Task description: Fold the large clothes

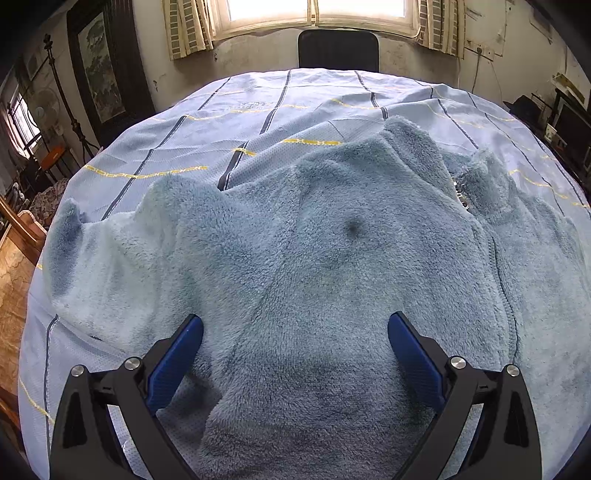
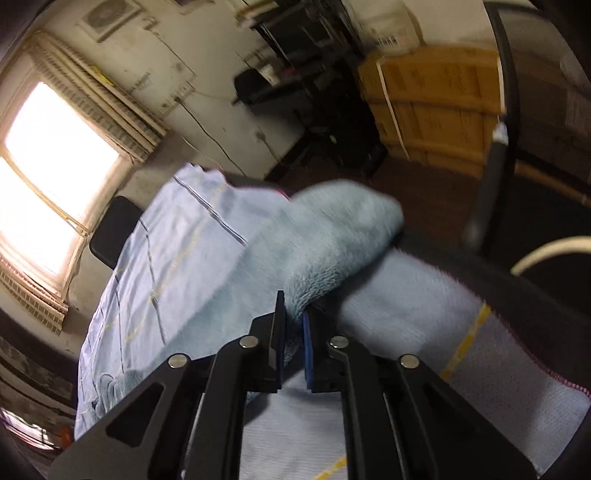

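A large light-blue fleece jacket [image 1: 332, 258] with a zipper lies spread on a table under a pale blue striped cloth [image 1: 240, 122]. My left gripper [image 1: 295, 332] hovers just above its lower front, jaws wide apart, nothing between them. In the right wrist view a fleece sleeve [image 2: 332, 229] hangs over the table's edge. My right gripper [image 2: 294, 314] is shut on a fold of that sleeve, the blue pads pressing the fabric. The picture there is blurred.
A black chair back [image 1: 338, 50] stands behind the table under a bright window [image 1: 314, 11]. Cardboard boxes [image 2: 436, 96] and dark shelving [image 2: 303, 44] sit on the floor past the table's right edge. A dark pole [image 2: 487, 177] rises nearby.
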`<state>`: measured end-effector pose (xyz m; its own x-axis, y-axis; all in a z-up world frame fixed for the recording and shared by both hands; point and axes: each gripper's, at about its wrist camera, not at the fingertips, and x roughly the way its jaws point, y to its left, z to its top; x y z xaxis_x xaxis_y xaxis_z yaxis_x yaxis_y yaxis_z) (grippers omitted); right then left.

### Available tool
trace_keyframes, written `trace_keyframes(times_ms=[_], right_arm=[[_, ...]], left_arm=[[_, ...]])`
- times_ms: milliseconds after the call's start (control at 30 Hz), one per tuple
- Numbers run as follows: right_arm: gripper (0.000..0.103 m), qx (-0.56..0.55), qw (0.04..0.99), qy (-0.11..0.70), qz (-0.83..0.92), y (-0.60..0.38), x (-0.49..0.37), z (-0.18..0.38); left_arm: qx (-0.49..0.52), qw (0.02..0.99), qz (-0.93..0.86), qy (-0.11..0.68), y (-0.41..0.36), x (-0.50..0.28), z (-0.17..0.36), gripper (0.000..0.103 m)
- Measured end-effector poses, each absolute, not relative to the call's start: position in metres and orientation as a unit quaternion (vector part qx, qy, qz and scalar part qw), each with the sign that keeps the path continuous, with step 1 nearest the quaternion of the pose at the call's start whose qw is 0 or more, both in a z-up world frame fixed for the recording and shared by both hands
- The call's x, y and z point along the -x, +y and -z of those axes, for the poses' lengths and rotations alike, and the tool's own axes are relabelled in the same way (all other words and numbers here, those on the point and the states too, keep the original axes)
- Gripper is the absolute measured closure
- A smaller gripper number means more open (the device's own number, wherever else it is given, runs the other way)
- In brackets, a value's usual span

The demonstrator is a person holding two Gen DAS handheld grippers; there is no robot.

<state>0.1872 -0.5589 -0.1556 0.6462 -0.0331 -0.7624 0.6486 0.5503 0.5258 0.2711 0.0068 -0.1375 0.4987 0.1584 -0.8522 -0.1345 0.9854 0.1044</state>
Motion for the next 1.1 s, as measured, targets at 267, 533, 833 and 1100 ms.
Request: trace_keyframes(times_ms=[267,533,833,1100], right_arm=[[0.05,-0.434,0.826,0.279,0.228,-0.534,-0.141,0.109],[0.04,-0.338,0.87,0.359,-0.017,-0.405,-0.185,0.077],[0.045,-0.291,0.842,0.433,-0.14,-0.315,-0.198,0.117],[0.045,-0.291,0.838,0.438,-0.147,-0.316,-0.208,0.123]], left_arm=[[0.009,0.869,-0.092,0.486,0.019,-0.269,0.128,0.003],[0.055,0.864,-0.162,0.473,0.099,-0.265,0.095,0.003],[0.174,0.84,-0.238,0.455,0.24,-0.236,0.092,0.004],[0.194,0.856,-0.177,0.446,0.248,-0.256,0.108,0.009]])
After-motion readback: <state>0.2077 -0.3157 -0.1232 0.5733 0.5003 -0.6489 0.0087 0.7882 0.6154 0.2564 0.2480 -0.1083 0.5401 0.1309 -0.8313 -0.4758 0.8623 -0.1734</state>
